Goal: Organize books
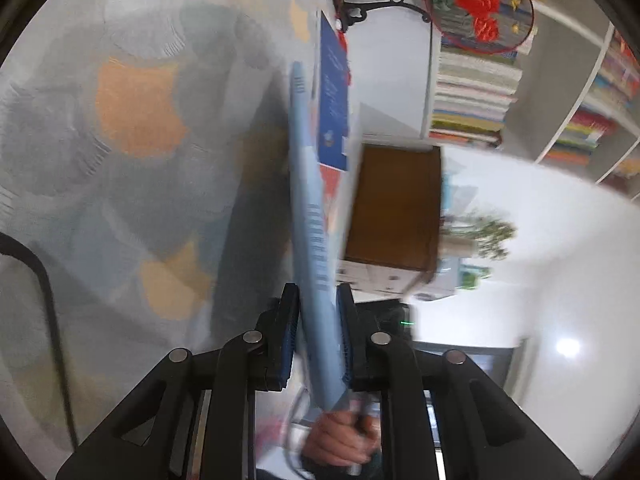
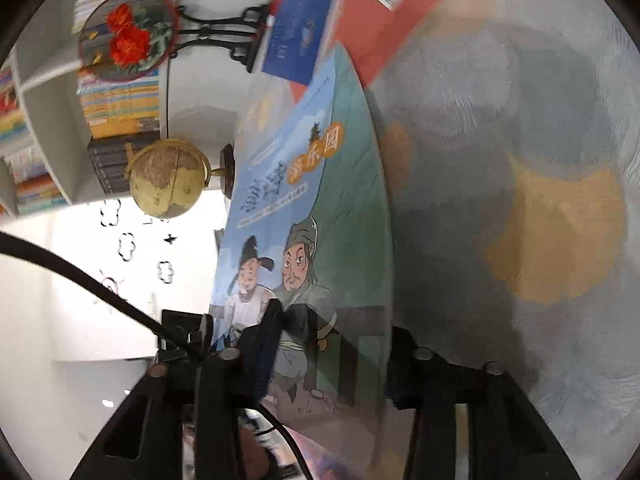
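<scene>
My left gripper [image 1: 318, 300] is shut on the lower edge of a thin light-blue picture book [image 1: 308, 184], which I see edge-on and standing upright. In the right wrist view the same kind of book [image 2: 320, 184] shows its cartoon cover with two robed figures. It runs slantwise through my right gripper [image 2: 336, 322]: the left finger [image 2: 264, 344] lies on the cover and the right finger [image 2: 404, 360] sits behind its far edge. Beyond it lie a dark blue book [image 2: 300, 28] and a red book [image 2: 392, 8], flat on the patterned cloth [image 2: 520, 160].
A round embroidered fan [image 2: 128, 36] on a black stand and a globe [image 2: 168, 176] stand near a white bookshelf [image 2: 52, 120] packed with books. A blurred brown-faced box [image 1: 392, 208] is right of the held book. A hand [image 1: 340, 440] shows below my left gripper.
</scene>
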`<state>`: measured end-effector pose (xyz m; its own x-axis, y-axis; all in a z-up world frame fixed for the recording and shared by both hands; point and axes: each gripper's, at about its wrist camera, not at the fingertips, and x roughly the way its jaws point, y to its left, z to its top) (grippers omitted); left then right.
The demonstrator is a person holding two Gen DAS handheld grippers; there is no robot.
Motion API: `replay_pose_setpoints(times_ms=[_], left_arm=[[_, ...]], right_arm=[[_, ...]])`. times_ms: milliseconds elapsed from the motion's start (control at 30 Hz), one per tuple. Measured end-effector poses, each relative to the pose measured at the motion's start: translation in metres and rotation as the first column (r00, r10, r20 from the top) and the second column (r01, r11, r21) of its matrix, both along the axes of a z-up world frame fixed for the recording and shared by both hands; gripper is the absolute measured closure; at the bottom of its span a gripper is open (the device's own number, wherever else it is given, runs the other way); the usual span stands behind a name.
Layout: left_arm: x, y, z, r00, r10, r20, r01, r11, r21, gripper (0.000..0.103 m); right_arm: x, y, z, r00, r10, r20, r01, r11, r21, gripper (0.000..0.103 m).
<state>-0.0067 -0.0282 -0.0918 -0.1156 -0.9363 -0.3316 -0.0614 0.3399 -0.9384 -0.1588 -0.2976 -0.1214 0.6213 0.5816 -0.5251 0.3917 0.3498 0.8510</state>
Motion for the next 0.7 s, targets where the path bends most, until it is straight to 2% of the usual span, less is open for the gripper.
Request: replay_pose_setpoints(times_ms=[33,67,100,133,167,200,233,300,367,467,533,600,700], left_arm=[[-0.001,0.001,0.003,0.999,-0.019,0.035,0.018,0.999,0.036,0.089],[-0.007,-0.005,0.011,0.989,-0.071,0.130,0.055,0.990,0.126,0.089],[-0.014,-0.010,0.018,0.972,-0.119,0.202,0.078,0.977,0.201,0.089],[-0.018,-0.014,0.022,0.958,-0.152,0.244,0.091,0.966,0.243,0.089],[-0.026,-0.020,0.028,0.934,-0.196,0.299,0.105,0.950,0.295,0.087],[-0.036,-0.024,0.035,0.907,-0.232,0.353,0.105,0.933,0.344,0.087],[-0.042,-0.027,0.038,0.892,-0.245,0.381,0.096,0.924,0.369,0.086],[-0.057,-0.026,0.046,0.871,-0.253,0.421,0.075,0.916,0.395,0.085],[-0.068,-0.024,0.052,0.864,-0.246,0.440,0.060,0.916,0.396,0.085],[-0.092,-0.024,0.066,0.834,-0.256,0.489,0.026,0.903,0.428,0.084],[-0.103,-0.024,0.071,0.824,-0.255,0.507,0.006,0.897,0.441,0.084],[-0.112,-0.021,0.076,0.824,-0.234,0.515,-0.016,0.900,0.435,0.083],[-0.131,-0.010,0.086,0.835,-0.192,0.516,-0.050,0.906,0.419,0.082]], right_arm=[[0.000,0.003,0.008,1.000,0.024,0.006,-0.024,0.998,-0.058,0.070],[0.001,0.007,0.018,0.999,0.053,0.006,-0.051,0.990,-0.132,0.071],[0.002,0.009,0.027,0.997,0.083,0.003,-0.080,0.976,-0.202,0.073],[0.003,0.014,0.034,0.994,0.111,-0.003,-0.108,0.956,-0.271,0.074],[0.003,0.023,0.045,0.989,0.148,-0.015,-0.143,0.921,-0.362,0.074],[0.005,0.027,0.050,0.985,0.169,-0.023,-0.164,0.899,-0.406,0.074],[0.005,0.032,0.053,0.980,0.198,-0.029,-0.190,0.874,-0.448,0.074],[0.001,0.041,0.060,0.967,0.254,-0.022,-0.229,0.832,-0.505,0.074],[-0.004,0.050,0.065,0.957,0.290,-0.028,-0.256,0.793,-0.553,0.074],[-0.014,0.060,0.072,0.940,0.338,-0.034,-0.287,0.736,-0.614,0.074],[-0.022,0.069,0.076,0.927,0.372,-0.037,-0.306,0.696,-0.650,0.074],[-0.030,0.077,0.082,0.915,0.402,-0.036,-0.318,0.662,-0.679,0.074],[-0.047,0.081,0.093,0.901,0.433,-0.017,-0.323,0.643,-0.694,0.074]])
